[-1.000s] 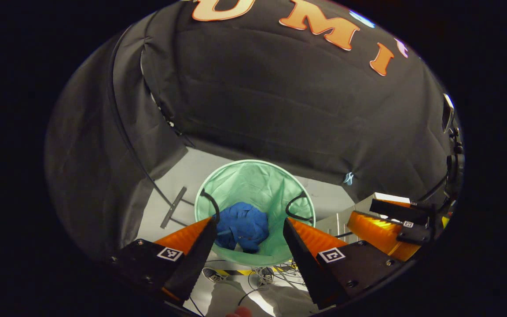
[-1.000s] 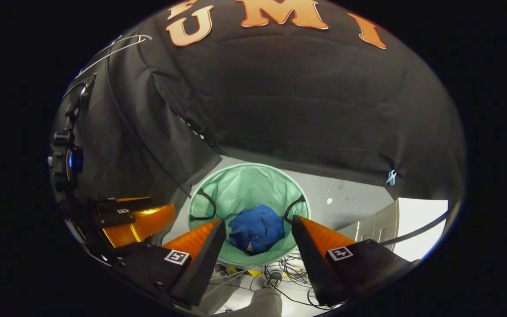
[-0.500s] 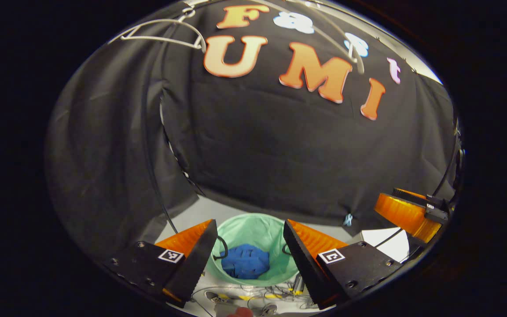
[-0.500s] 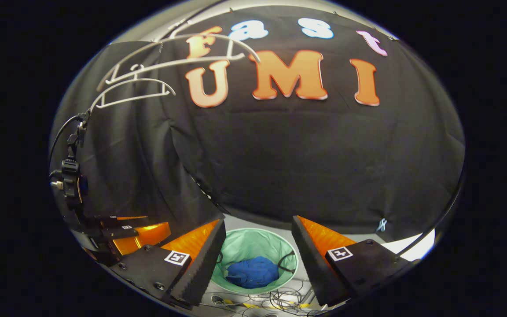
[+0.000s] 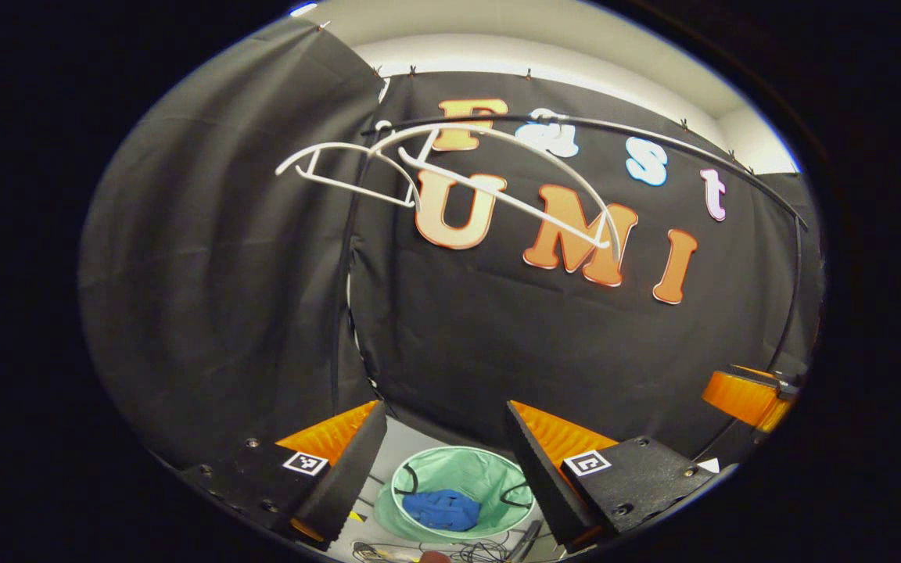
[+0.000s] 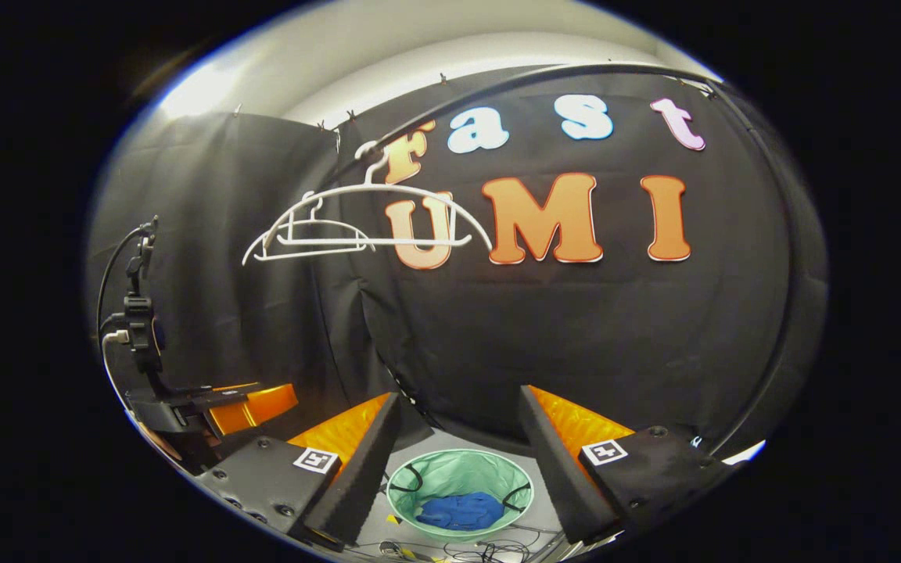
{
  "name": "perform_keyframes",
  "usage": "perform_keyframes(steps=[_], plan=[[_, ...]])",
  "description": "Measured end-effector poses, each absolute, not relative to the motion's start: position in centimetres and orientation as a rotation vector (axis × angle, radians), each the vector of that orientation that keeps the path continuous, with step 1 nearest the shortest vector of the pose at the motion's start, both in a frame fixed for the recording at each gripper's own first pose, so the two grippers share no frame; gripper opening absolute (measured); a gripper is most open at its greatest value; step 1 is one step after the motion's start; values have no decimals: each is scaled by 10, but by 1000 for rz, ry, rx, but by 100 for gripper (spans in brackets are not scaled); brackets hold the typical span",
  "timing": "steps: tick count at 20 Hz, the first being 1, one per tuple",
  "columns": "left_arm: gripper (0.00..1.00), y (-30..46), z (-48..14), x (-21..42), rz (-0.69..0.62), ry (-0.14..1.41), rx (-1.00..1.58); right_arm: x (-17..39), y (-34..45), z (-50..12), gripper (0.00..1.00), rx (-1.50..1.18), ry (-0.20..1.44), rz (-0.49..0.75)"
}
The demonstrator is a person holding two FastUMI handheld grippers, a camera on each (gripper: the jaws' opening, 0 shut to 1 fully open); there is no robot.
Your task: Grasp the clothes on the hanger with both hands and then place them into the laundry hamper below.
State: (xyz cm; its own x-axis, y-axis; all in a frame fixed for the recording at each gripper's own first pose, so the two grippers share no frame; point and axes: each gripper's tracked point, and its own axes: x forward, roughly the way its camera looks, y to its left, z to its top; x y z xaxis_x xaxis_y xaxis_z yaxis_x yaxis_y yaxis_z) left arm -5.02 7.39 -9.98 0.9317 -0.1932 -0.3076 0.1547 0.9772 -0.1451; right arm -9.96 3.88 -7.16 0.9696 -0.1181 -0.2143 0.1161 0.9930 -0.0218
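A blue garment lies crumpled inside the pale green laundry hamper on the floor far below. Two bare white hangers hang from a dark curved rail against the black cloth wall. My left gripper is open, its fingers framing the hamper, with nothing between them. My right gripper is open too and holds nothing. The left gripper also shows at the left edge of the right gripper view, and the right gripper at the right edge of the left gripper view.
Loose cables lie on the grey floor in front of the hamper. A black camera mount with a cable stands at the left of the right gripper view. Black cloth hangs on all sides.
Both grippers have risen and tilted upward, staying open. The hamper with the blue garment has shrunk toward the bottom of both views, and the bare hangers and rail have come fully into sight.
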Motion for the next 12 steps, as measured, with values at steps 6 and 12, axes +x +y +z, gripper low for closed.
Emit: perform_keyframes(steps=[6,12], plan=[[91,81,-28,-74,-138,191,-122,-140,25,-23,92,-29,106,-131],[91,61,24,-76,-152,102,-159,-163,21,17,89,-41,16,-146]])
